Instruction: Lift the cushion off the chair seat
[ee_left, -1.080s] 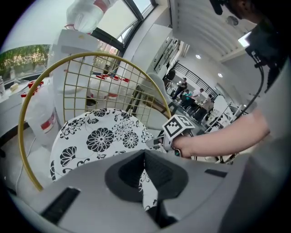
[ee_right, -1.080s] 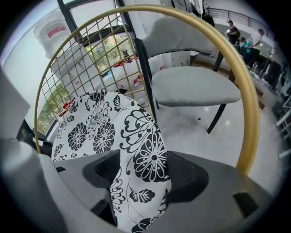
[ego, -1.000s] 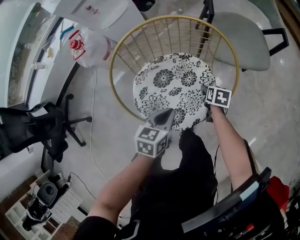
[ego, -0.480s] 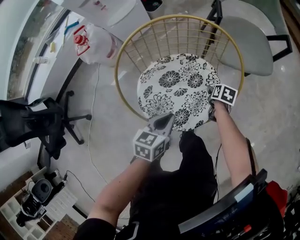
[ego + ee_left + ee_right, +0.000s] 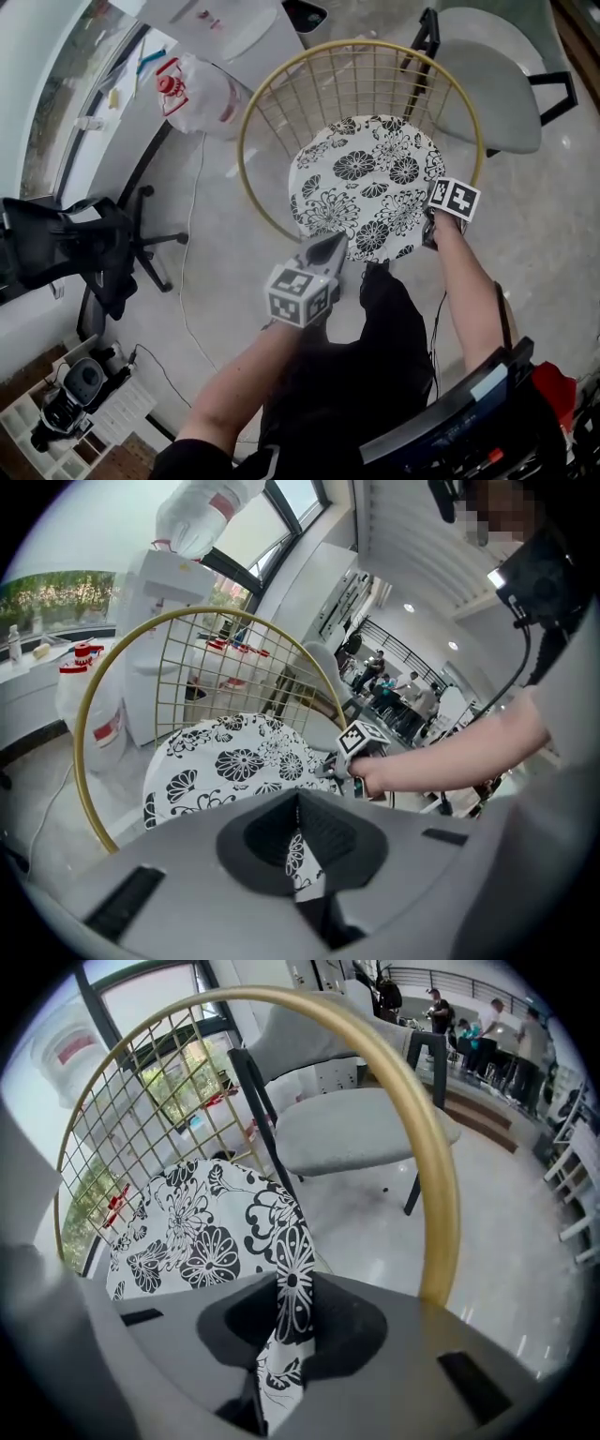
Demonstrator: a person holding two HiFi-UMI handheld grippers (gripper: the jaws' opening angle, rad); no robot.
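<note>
A round white cushion (image 5: 366,183) with black flowers lies on the seat of a gold wire chair (image 5: 246,122). My left gripper (image 5: 330,246) sits at the cushion's near edge, and in the left gripper view a strip of the fabric (image 5: 295,855) shows pinched in the shut left gripper (image 5: 298,841). My right gripper (image 5: 429,234) is at the cushion's right edge. Its jaws are closing, and the right gripper (image 5: 291,1326) has a fold of the flowered cushion (image 5: 187,1232) pressed between its pads. The gold rim (image 5: 441,1194) curves just beyond it.
A grey chair (image 5: 487,80) stands behind the wire chair at the right. At the left are a black office chair (image 5: 84,248), a white bag with red print (image 5: 197,94) and a white table (image 5: 216,23). My black-clad legs (image 5: 356,375) are just before the seat.
Both grippers have shifted a little while staying at the cushion's edges. The cushion and chair sit slightly further right in the head view.
</note>
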